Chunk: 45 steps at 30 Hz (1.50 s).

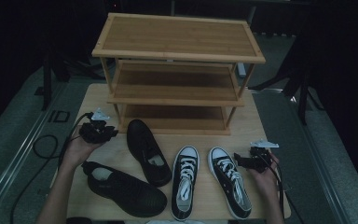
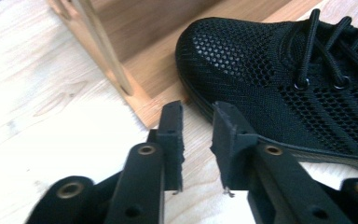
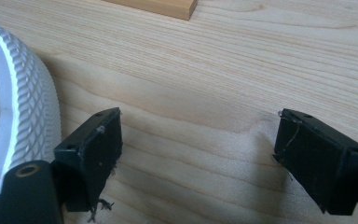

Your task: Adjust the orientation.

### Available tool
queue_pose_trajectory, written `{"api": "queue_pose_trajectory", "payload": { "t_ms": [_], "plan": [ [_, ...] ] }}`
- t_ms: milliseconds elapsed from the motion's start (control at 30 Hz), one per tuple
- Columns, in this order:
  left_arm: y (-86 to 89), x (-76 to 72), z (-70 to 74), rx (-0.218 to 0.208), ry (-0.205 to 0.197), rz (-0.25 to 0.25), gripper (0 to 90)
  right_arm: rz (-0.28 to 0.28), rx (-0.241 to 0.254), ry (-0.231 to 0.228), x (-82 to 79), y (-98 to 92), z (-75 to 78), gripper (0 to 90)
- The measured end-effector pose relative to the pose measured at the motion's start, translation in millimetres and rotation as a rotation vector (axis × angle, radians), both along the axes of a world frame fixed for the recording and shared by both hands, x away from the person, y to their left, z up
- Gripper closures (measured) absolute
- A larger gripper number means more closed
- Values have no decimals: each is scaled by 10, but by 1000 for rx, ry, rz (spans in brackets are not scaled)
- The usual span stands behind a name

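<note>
Looking from largest to smallest, we have the three-tier wooden shoe rack (image 1: 177, 70) at the back of the bench (image 1: 98, 100), all of its shelves bare, then four shoes lying in front of it. Our left tongs (image 1: 103, 132) hover just beside the upper black mesh shoe (image 1: 148, 151), whose toe points at the rack's bottom shelf; the jaws stand partly apart with nothing between them, one pad close against the sole edge. We judge this shoe is the one in hand, and the next move calls for a fresh grip on it, so it can go onto a shelf. Our right tongs (image 1: 242, 161) rest wide open and empty, just beside the right canvas sneaker (image 1: 229, 179). The second black shoe (image 1: 123, 189) lies near the front edge, and the left canvas sneaker (image 1: 184, 182) sits between the pairs. The rack's front post (image 2: 103, 46) stands close to the toe and could snag the shoe going in.
</note>
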<state>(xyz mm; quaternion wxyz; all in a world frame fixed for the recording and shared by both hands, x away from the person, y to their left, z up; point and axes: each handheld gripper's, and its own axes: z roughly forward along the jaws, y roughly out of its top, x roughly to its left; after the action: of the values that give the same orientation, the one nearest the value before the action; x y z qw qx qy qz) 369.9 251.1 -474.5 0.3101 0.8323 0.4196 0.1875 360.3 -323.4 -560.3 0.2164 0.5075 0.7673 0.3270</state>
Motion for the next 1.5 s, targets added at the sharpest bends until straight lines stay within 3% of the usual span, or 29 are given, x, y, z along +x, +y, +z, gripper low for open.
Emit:
{"api": "queue_pose_trajectory", "payload": {
  "t_ms": [200,467,633,933,1067,1300,1500],
  "plan": [
    [-78,-103,213,27,-30,45,703,0,0,0,0,0,0,148],
    [-325,-267,383,57,-68,33,684,0,0,0,0,0,0,148],
    [-465,-364,450,53,-64,24,679,0,0,0,0,0,0,148],
    [-747,-486,431,37,-31,-27,635,0,0,0,0,0,0,148],
    [-827,-508,415,9,-26,-32,617,0,0,0,0,0,0,148],
    [-956,-546,390,-43,-15,-16,588,0,0,1,0,0,0,148],
    [-1050,-564,341,-61,3,3,540,1,0,0,0,0,0,148]
  ]
}}
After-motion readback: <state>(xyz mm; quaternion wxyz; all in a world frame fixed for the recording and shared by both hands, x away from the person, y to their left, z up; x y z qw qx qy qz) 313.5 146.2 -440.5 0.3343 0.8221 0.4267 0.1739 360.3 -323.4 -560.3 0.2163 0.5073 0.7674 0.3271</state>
